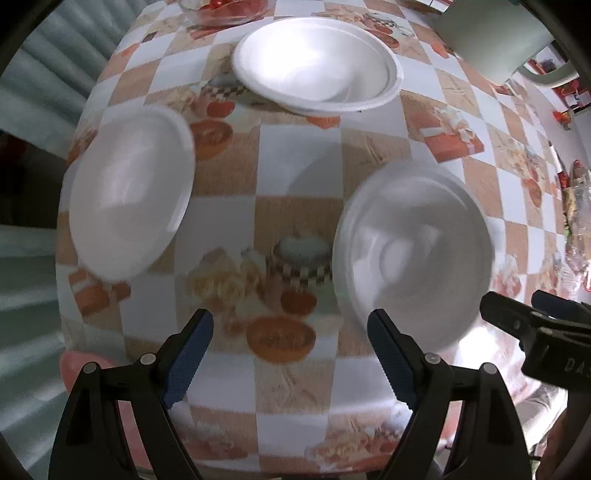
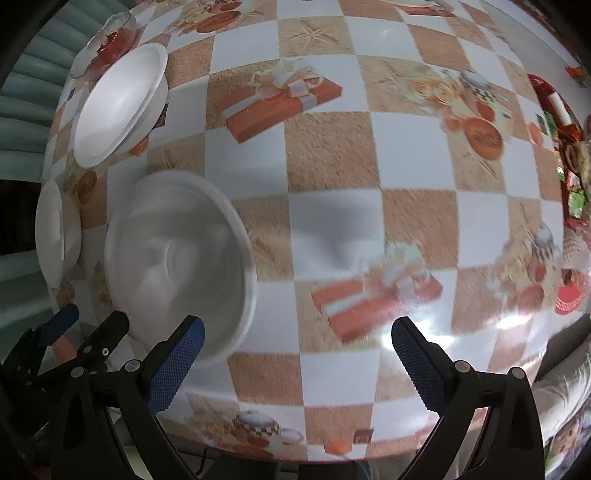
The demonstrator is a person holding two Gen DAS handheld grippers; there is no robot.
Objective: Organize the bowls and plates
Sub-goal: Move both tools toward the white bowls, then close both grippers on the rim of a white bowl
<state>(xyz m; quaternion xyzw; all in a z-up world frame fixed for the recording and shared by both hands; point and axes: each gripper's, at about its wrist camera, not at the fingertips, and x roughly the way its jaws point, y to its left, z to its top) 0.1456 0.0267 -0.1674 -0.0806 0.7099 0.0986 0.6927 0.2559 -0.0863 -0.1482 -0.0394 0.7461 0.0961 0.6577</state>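
Checkered oilcloth (image 1: pixel 295 177), printed with orange gift boxes, teapots and biscuits on white and tan squares, is spread over the table; ribbed pale curtain is seen beyond its left edge in both views.

Three sets of white foam dishes are laid out on the cloth. At the far middle of the left wrist view, a stack of shallow foam bowls (image 1: pixel 317 66) is seen, one nested inside another, with nothing in the top one. At the left edge of the table a single foam plate (image 1: pixel 129 192) is seen, blurred and empty. Near and to the right, a deeper foam bowl (image 1: pixel 413 251) is seen, also blurred; no contents can be made out in it. The same bowl appears at the near left of the right wrist view (image 2: pixel 181 266). Behind the far stack, a clear glass dish with red contents (image 1: pixel 225 9) is partly cut off by the frame edge. Red and green wrapped items (image 2: pixel 570 155) are piled at the right edge of the table.

Both grippers are pointed down at the cloth from above. The left gripper (image 1: pixel 291 354) is held with its blue-padded jaws spread wide over a printed biscuit, nothing between them and nothing touched. The right gripper (image 2: pixel 297 365) is likewise held wide apart and empty, its left finger (image 2: pixel 177 365) overlapping the near rim of the deeper bowl in the picture; contact cannot be told.
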